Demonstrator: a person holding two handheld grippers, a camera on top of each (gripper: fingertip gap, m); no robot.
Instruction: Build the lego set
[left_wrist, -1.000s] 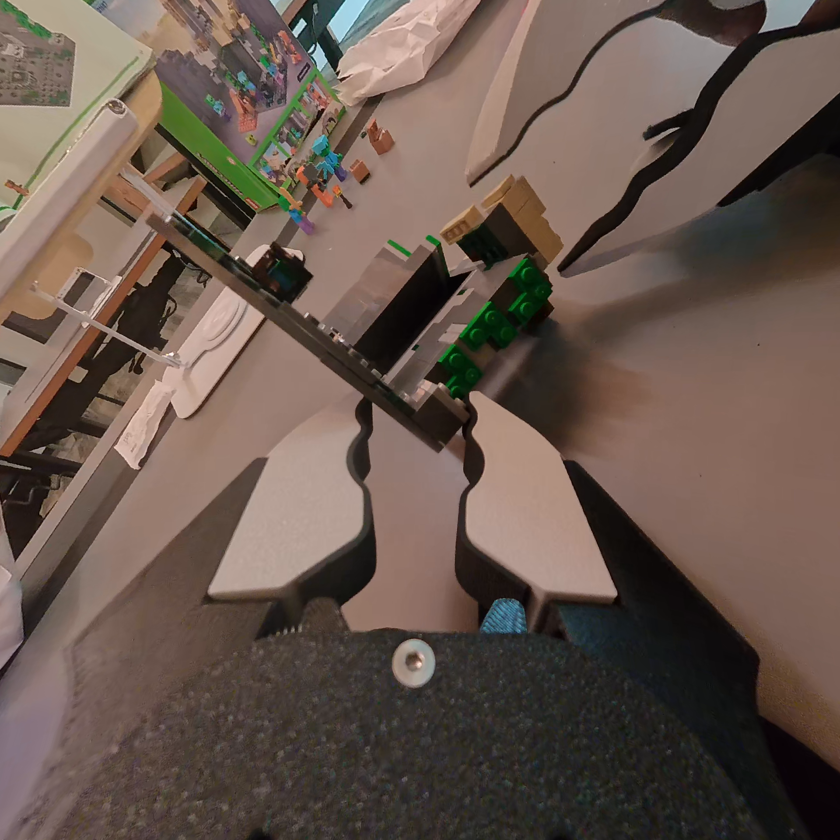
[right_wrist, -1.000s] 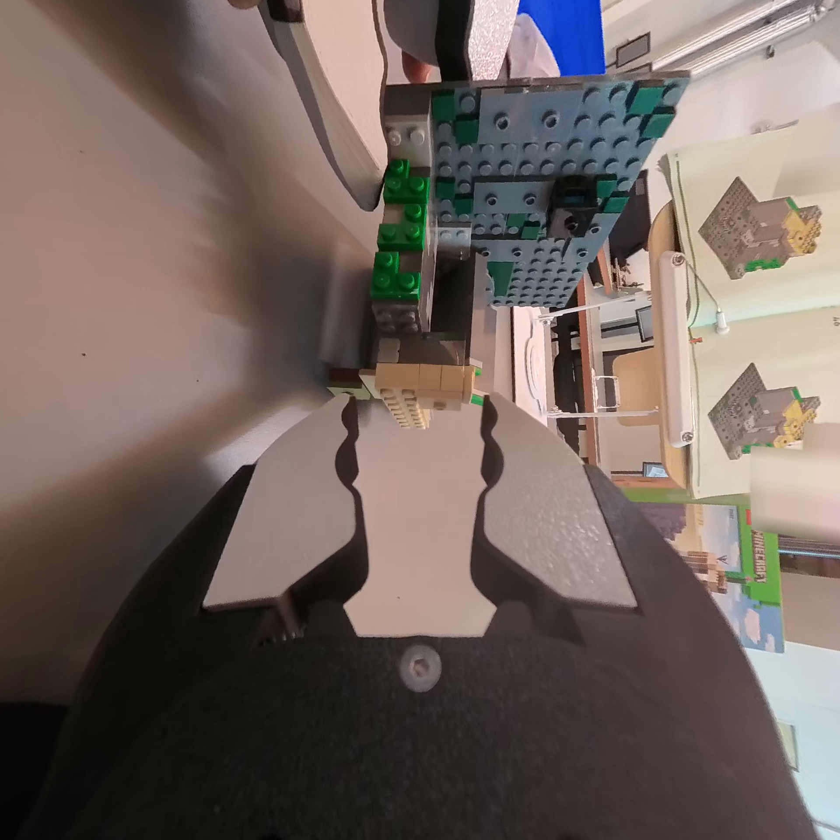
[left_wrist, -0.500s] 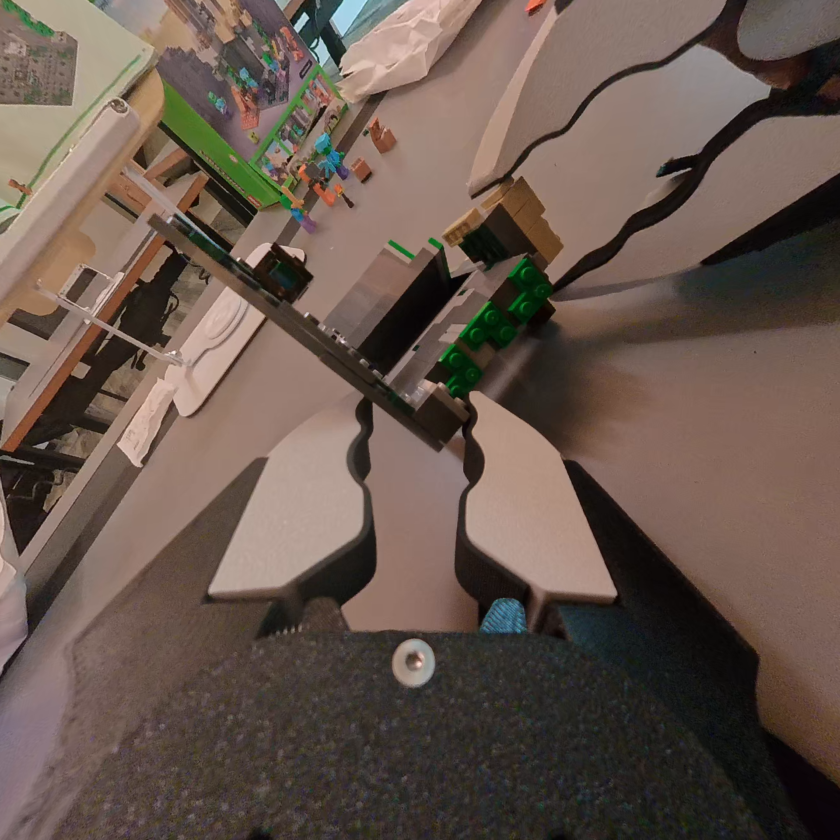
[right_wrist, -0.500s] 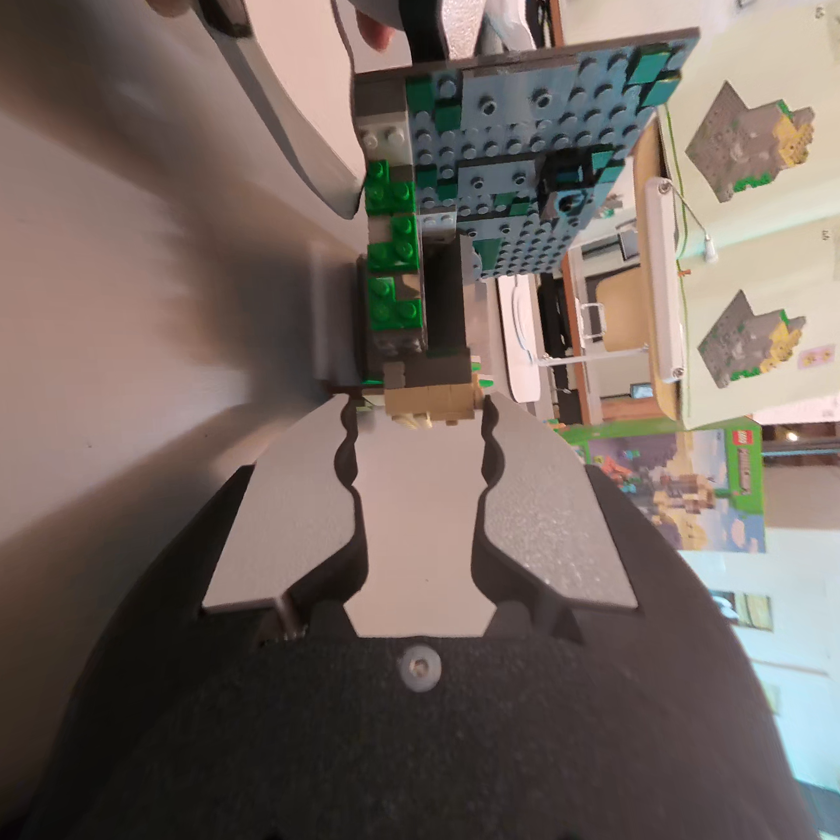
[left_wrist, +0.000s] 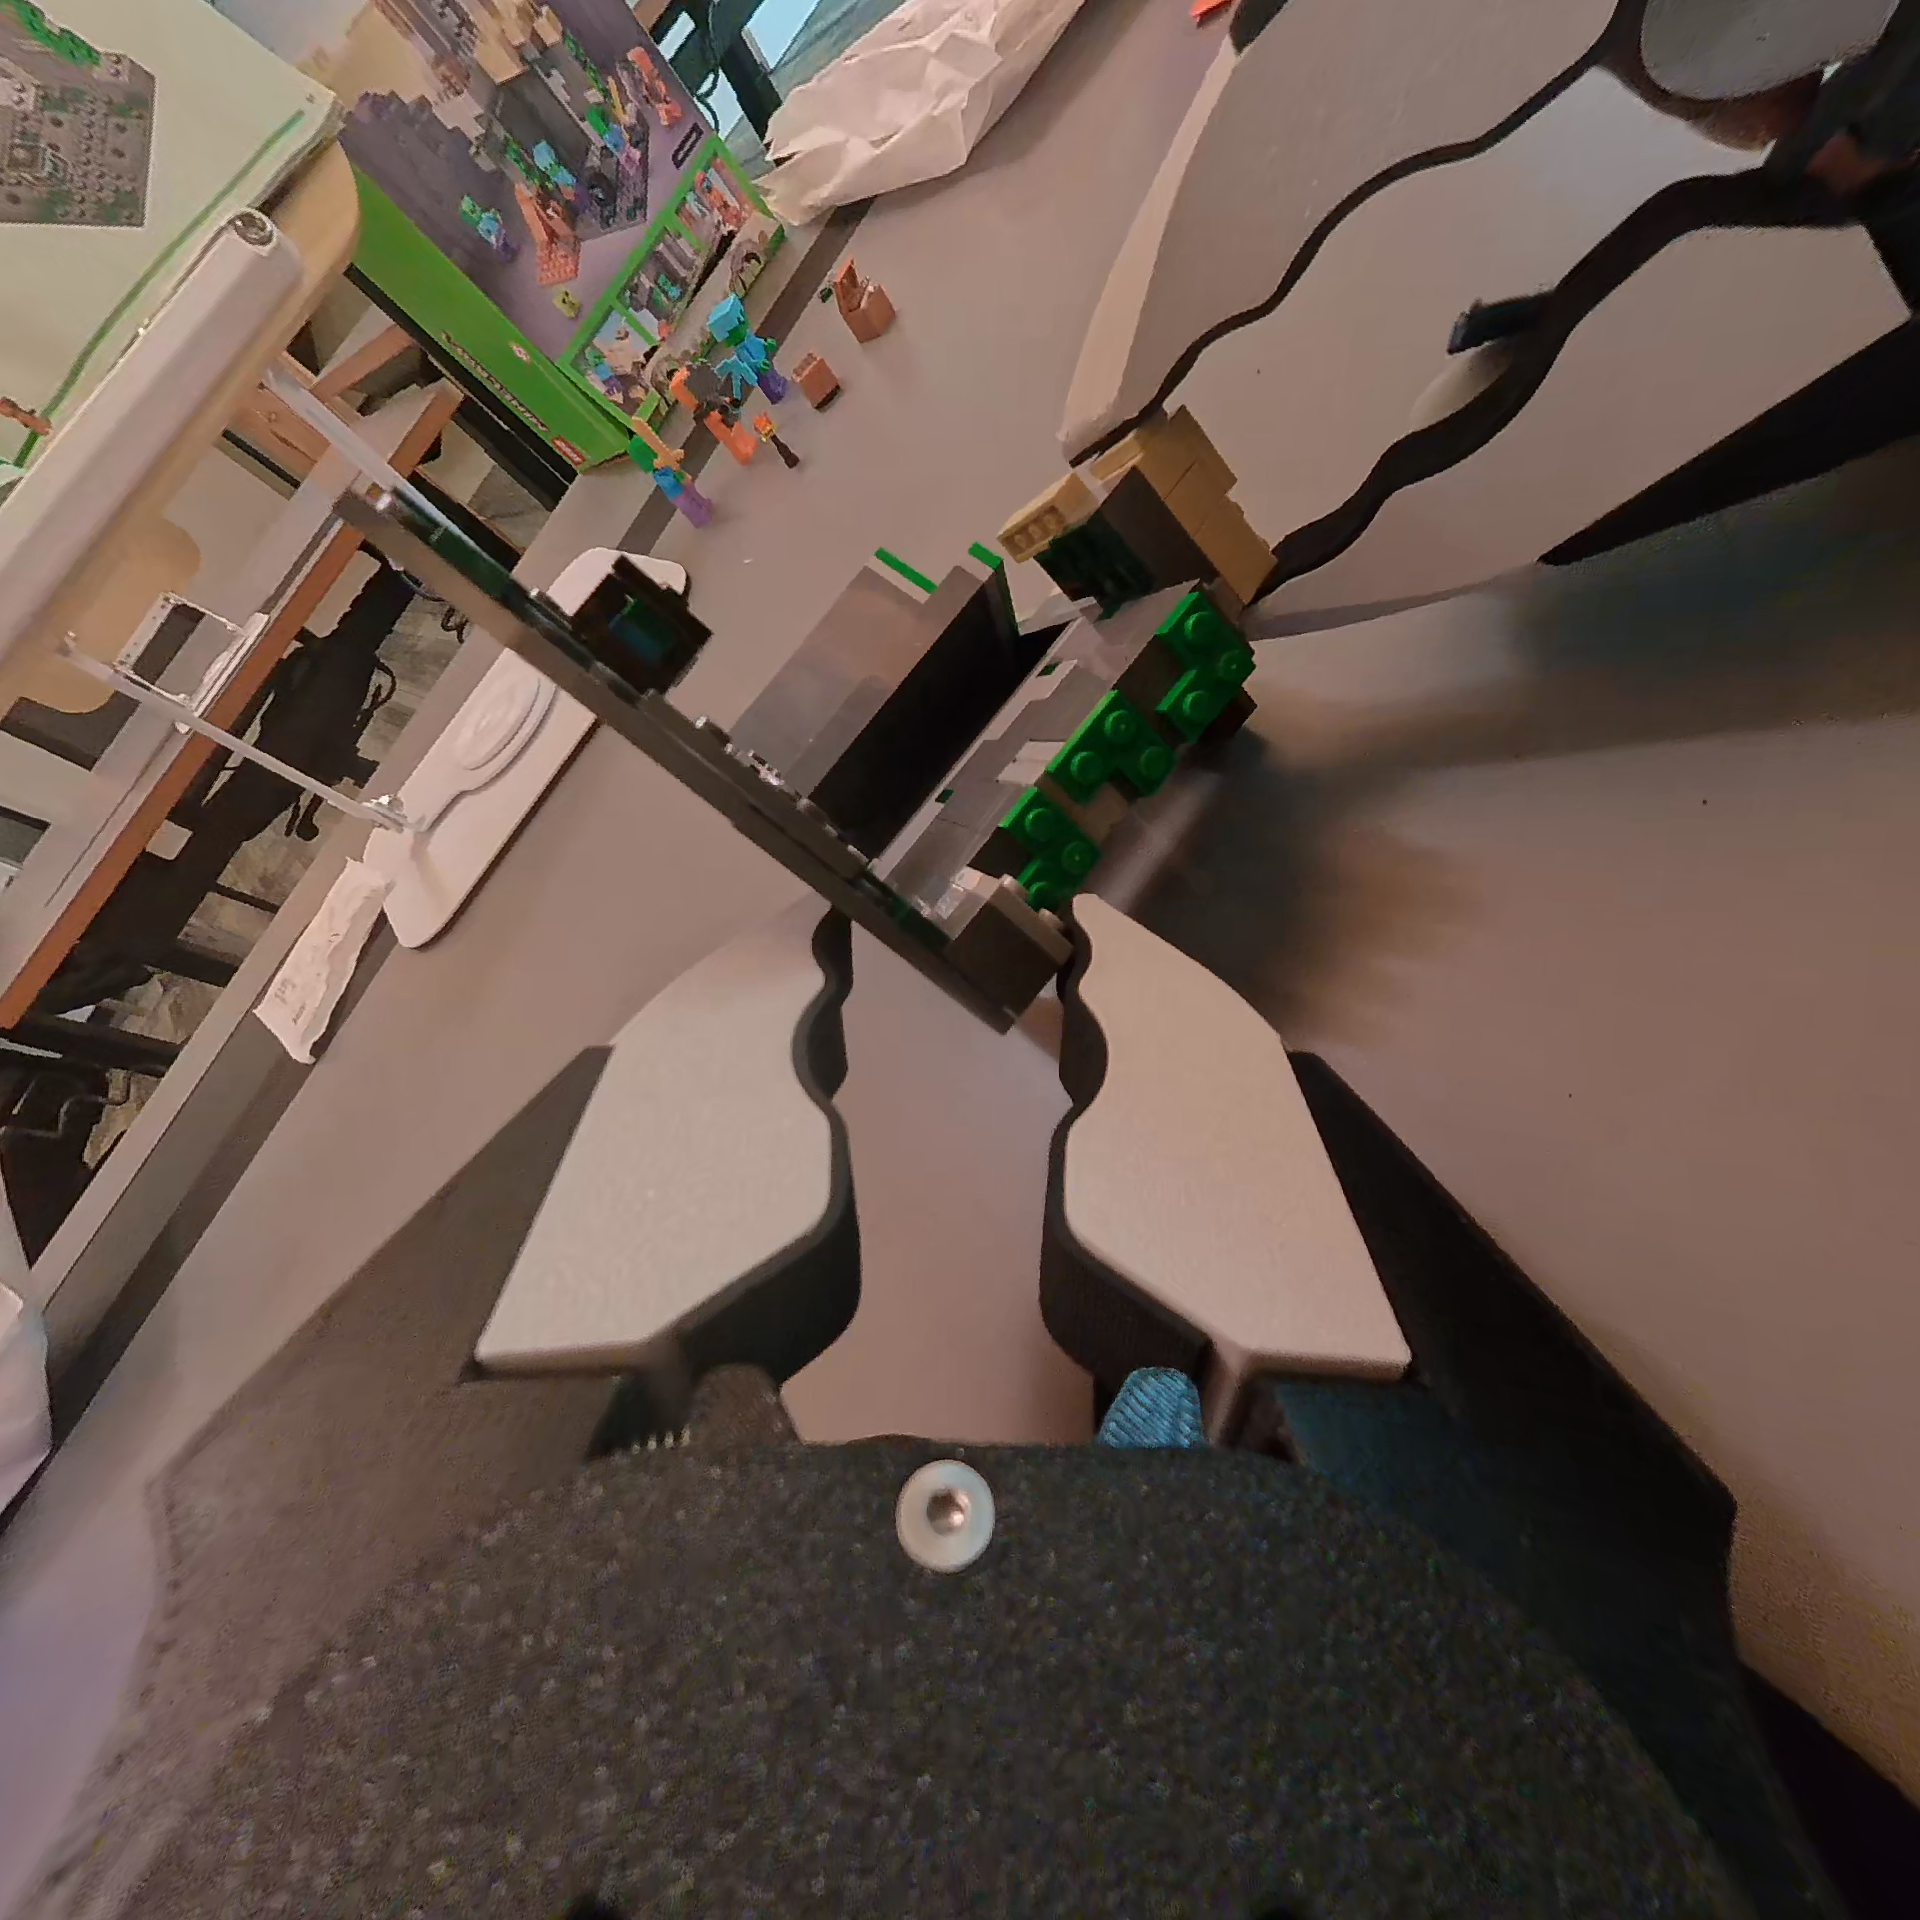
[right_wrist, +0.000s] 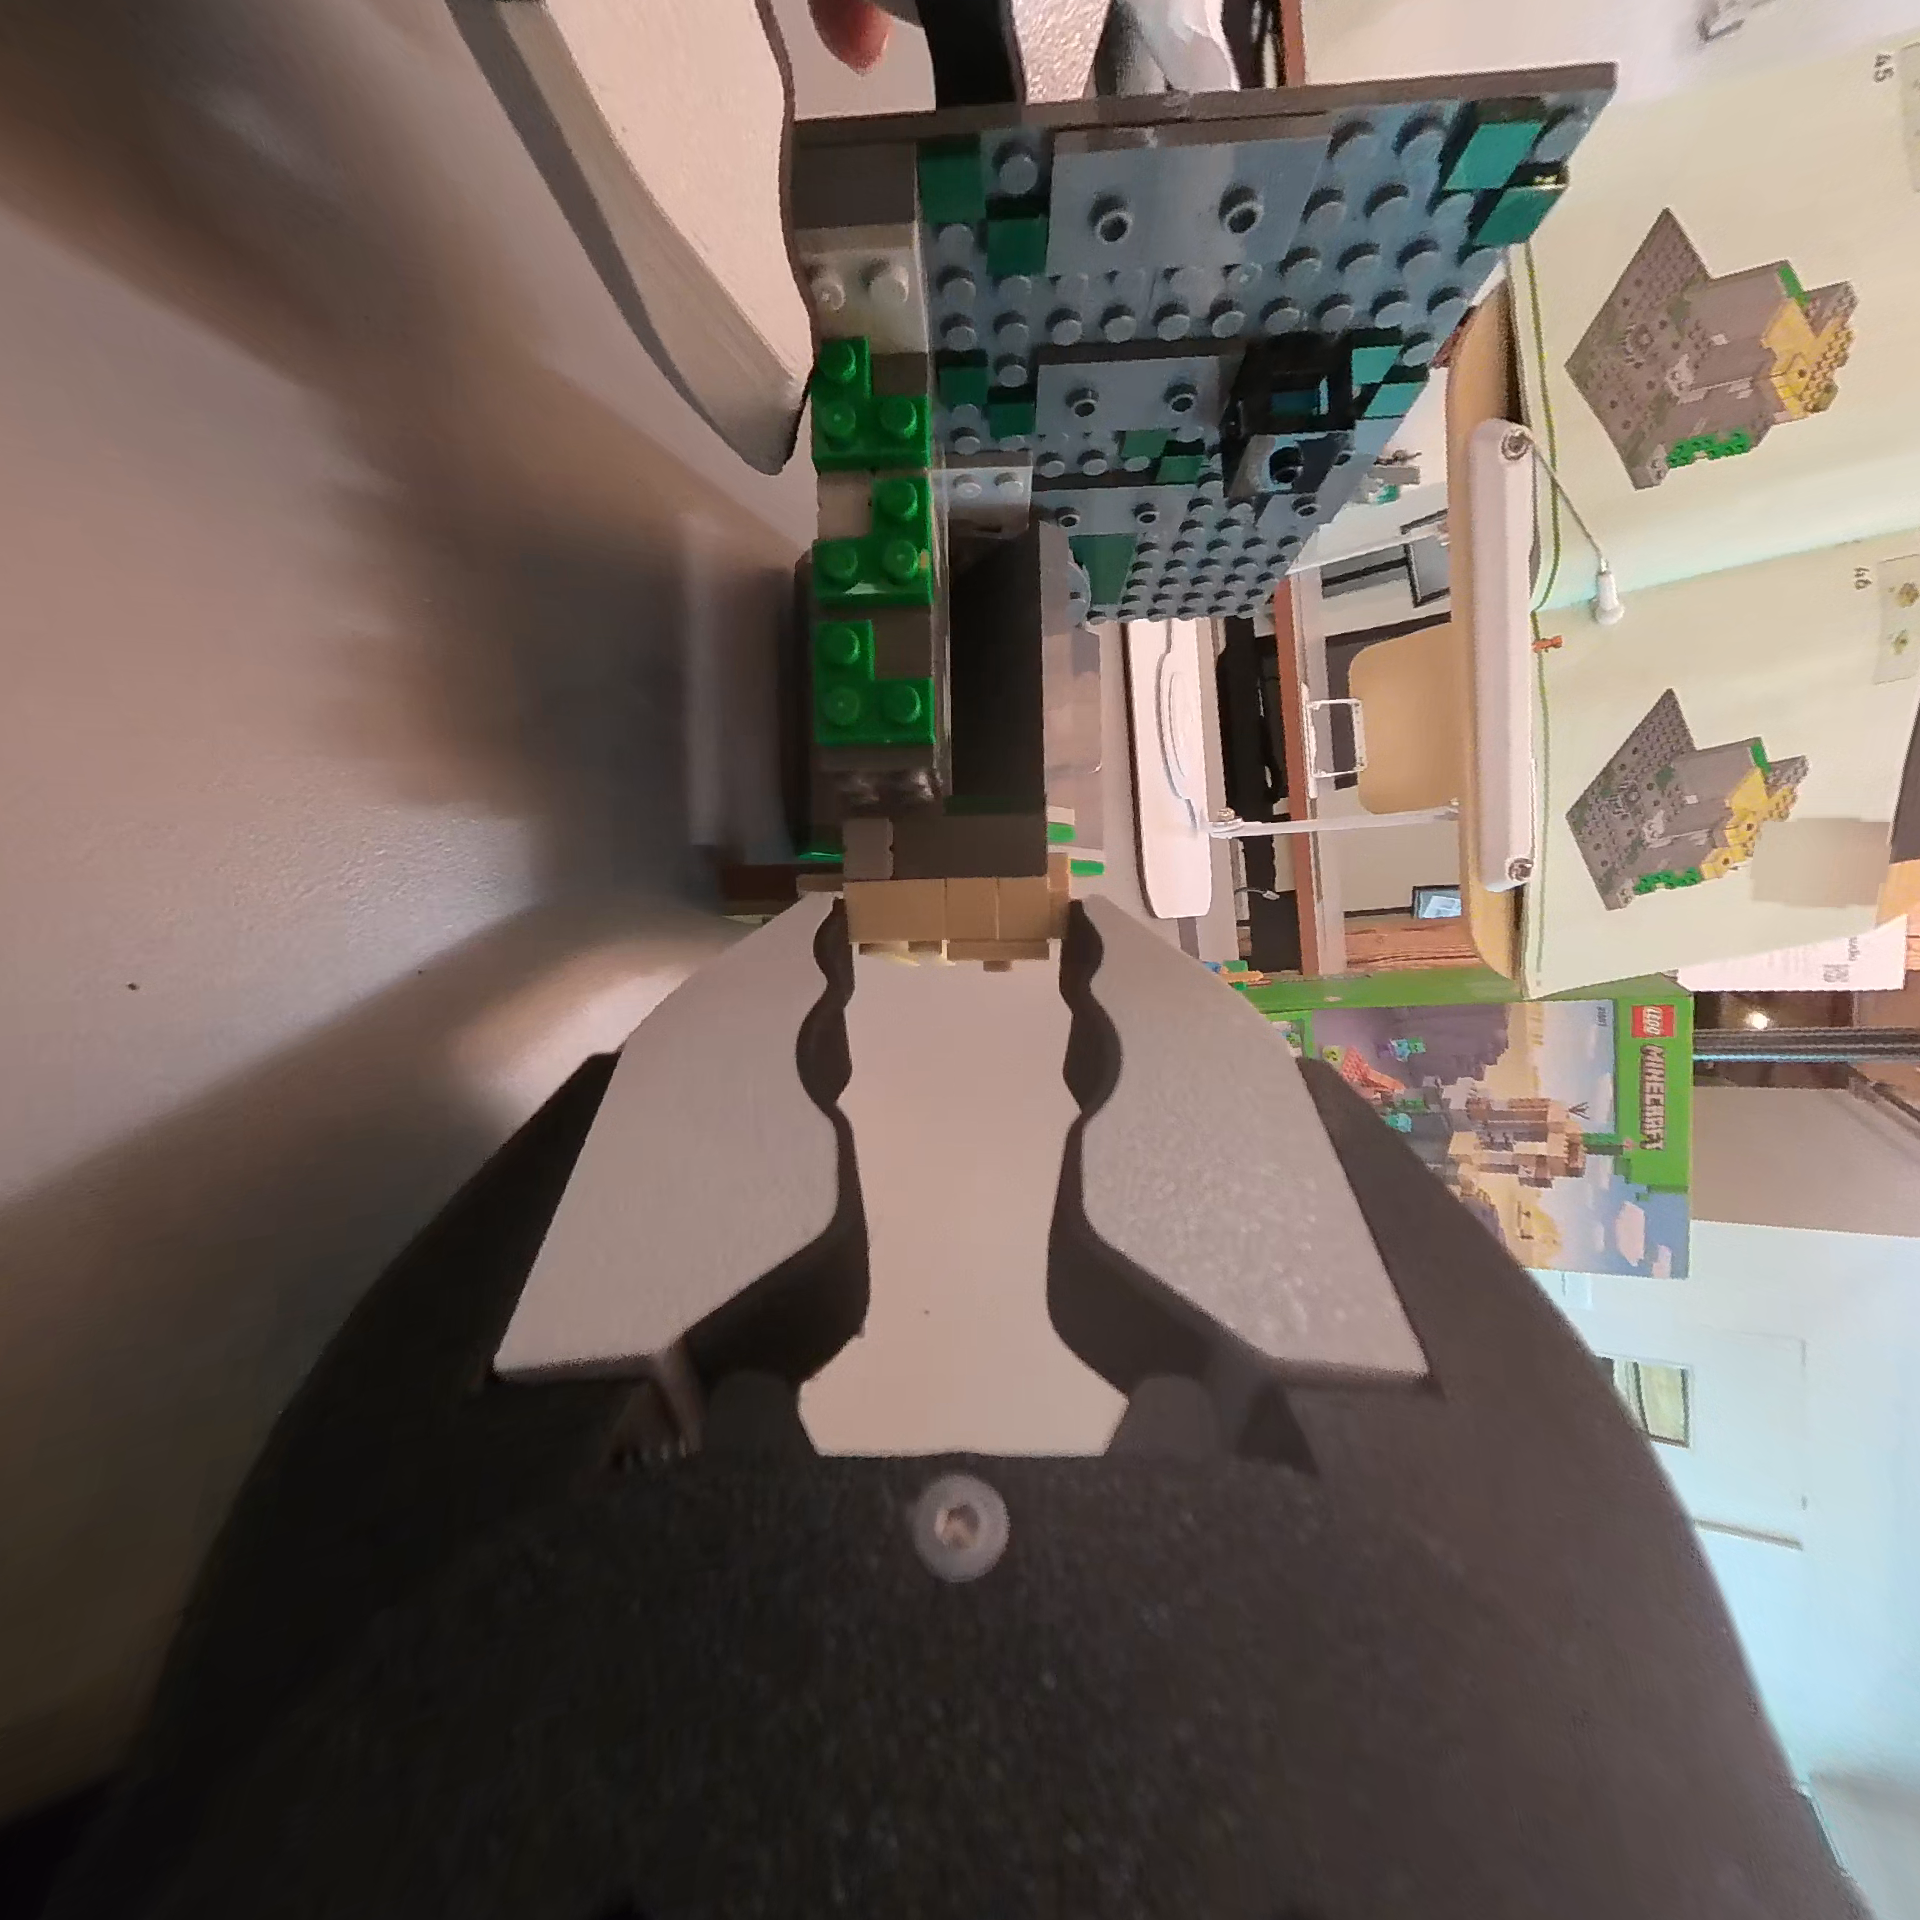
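The lego build, a grey-blue studded plate (right_wrist: 1195, 312) with green corner bricks (right_wrist: 873, 551), a black block (right_wrist: 1288, 405) and tan bricks (right_wrist: 951, 904), is tipped on its side just above the grey table (left_wrist: 1558, 935). My left gripper (left_wrist: 951, 935) is shut on the dark grey corner of the build (left_wrist: 997, 951). My right gripper (right_wrist: 951, 914) is shut on the tan end. In the left wrist view the right gripper's fingers (left_wrist: 1195, 260) reach the tan bricks (left_wrist: 1174, 499) from the far side. In the right wrist view one left finger (right_wrist: 675, 208) shows at the top.
A green lego box (left_wrist: 520, 260), small figures (left_wrist: 727, 384), brown pieces (left_wrist: 862, 307) and a white paper bag (left_wrist: 914, 94) lie at the far side of the table. An instruction booklet (right_wrist: 1714, 520) stands on a holder. A white pad (left_wrist: 488, 748) lies at the left. The grippers' ends are close to 8 cm from one another.
The right gripper has turned a little around the tan end, so its fingers sit higher in the left wrist view. Both grippers keep their hold and the build has barely moved.
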